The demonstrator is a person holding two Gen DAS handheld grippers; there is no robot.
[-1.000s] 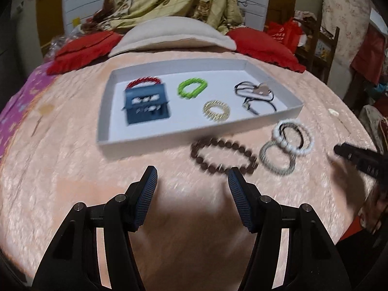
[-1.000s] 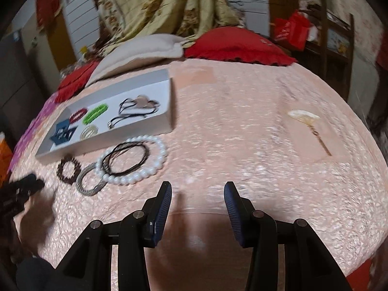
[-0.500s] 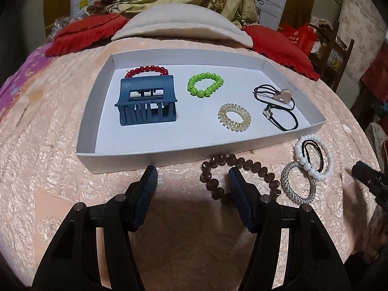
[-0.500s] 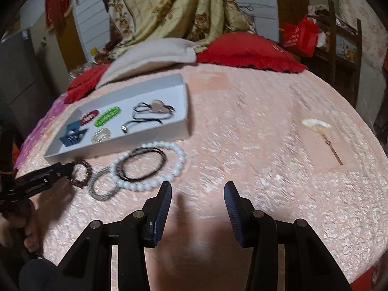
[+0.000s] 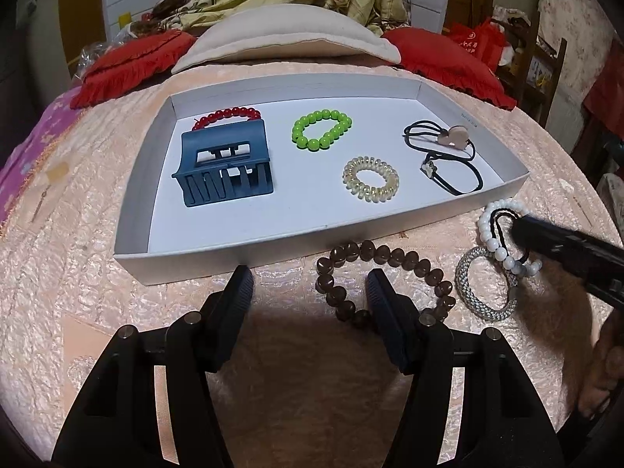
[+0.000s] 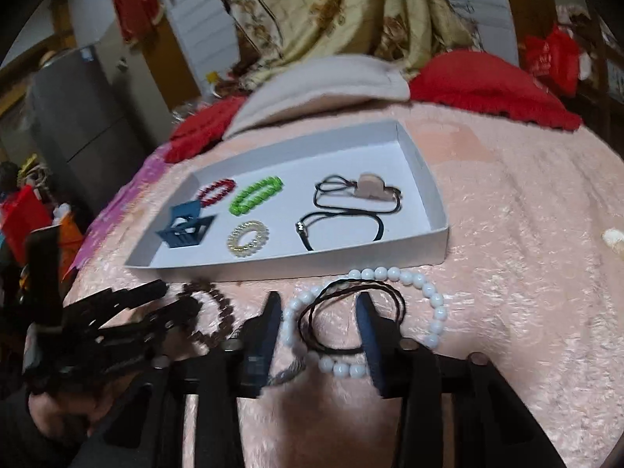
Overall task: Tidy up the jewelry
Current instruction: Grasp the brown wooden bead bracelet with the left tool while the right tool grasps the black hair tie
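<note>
On the pink bedspread (image 5: 117,273), just before the white cardboard tray (image 5: 132,210), the left gripper (image 5: 308,284) stood apart over the brown beaded bracelet (image 5: 390,257); the right gripper (image 6: 318,308), jaws just closing yet unclamped, straddled the white pearl bracelet (image 6: 436,312) and black cord loop (image 6: 343,284).

Right gripper (image 6: 318,321) swung over to the white bead bracelet (image 6: 433,296) and black cord (image 6: 351,312), jaws just narrowed around them, left gripper (image 5: 308,292) nearer the tray (image 5: 273,247), straddling brown beads (image 5: 386,257)
</note>
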